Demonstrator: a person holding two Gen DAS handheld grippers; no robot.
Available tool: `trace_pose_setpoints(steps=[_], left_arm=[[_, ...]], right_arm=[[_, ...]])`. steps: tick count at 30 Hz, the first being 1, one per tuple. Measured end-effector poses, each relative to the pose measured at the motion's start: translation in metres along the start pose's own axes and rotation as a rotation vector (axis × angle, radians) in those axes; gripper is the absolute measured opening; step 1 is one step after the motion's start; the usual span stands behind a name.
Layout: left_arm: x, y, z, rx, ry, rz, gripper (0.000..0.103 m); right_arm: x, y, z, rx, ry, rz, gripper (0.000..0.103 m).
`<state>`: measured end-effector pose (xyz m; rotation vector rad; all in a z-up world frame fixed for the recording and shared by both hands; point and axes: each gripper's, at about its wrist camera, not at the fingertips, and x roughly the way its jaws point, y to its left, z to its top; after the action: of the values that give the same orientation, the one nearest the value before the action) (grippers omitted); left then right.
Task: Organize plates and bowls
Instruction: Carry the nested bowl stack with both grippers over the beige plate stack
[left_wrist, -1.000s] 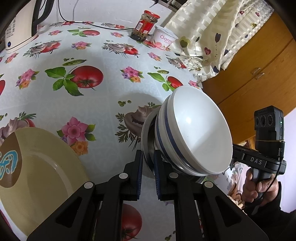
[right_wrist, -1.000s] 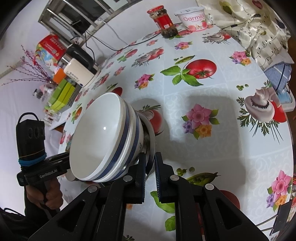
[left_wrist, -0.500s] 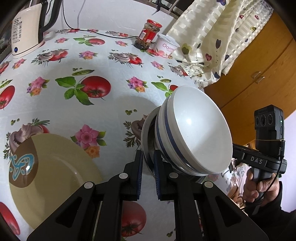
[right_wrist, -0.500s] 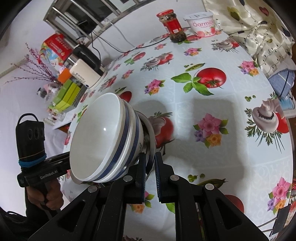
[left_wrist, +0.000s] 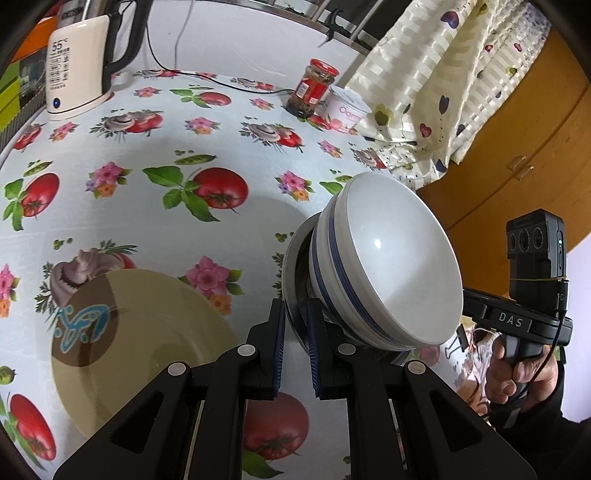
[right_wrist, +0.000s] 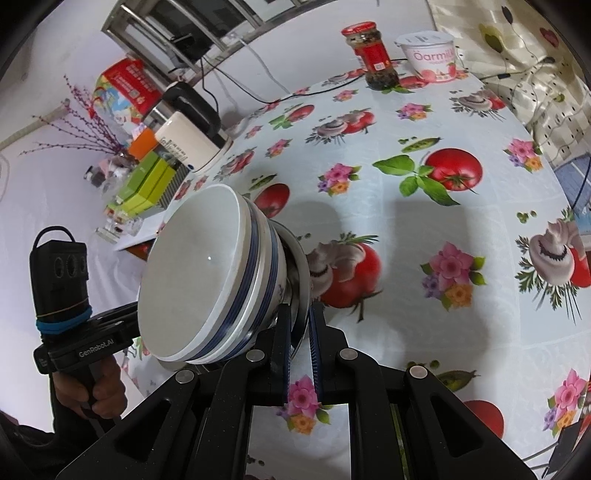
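Note:
Two white bowls with blue stripes (left_wrist: 391, 266) are nested in a shallow steel plate (left_wrist: 291, 266), and the whole stack hangs tilted above the tablecloth. My left gripper (left_wrist: 295, 332) is shut on the plate's near rim. In the right wrist view my right gripper (right_wrist: 301, 332) is shut on the opposite rim of the steel plate (right_wrist: 304, 266), beside the bowls (right_wrist: 207, 273). A beige plate (left_wrist: 147, 339) with a blue mark lies on the table, left of and below the stack. Each view shows the other gripper's handle in a hand, its fingertips hidden by the bowls.
At the table's far side stand a white kettle (left_wrist: 77, 70) with its cable, a red-lidded jar (left_wrist: 314, 88) and a yogurt tub (left_wrist: 347, 110). A patterned cloth (left_wrist: 443, 92) drapes over the right edge by a wooden cabinet (left_wrist: 517, 147). Boxes (right_wrist: 147, 184) crowd the left.
Both grippers have risen together with the plate and bowls still held. The table looks farther off, and more of the beige plate and the kettle has come into view.

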<state>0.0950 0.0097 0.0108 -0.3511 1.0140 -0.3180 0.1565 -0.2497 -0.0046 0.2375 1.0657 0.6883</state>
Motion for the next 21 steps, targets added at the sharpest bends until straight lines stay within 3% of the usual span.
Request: trace_pose_setpoints(steps=[21], left_arm=[[-0.041, 0.043, -0.013, -0.090, -0.064, 0.079, 0.011]], right_arm=[[0.036, 0.051, 0.013, -0.095, 0.059, 0.058, 0.010]])
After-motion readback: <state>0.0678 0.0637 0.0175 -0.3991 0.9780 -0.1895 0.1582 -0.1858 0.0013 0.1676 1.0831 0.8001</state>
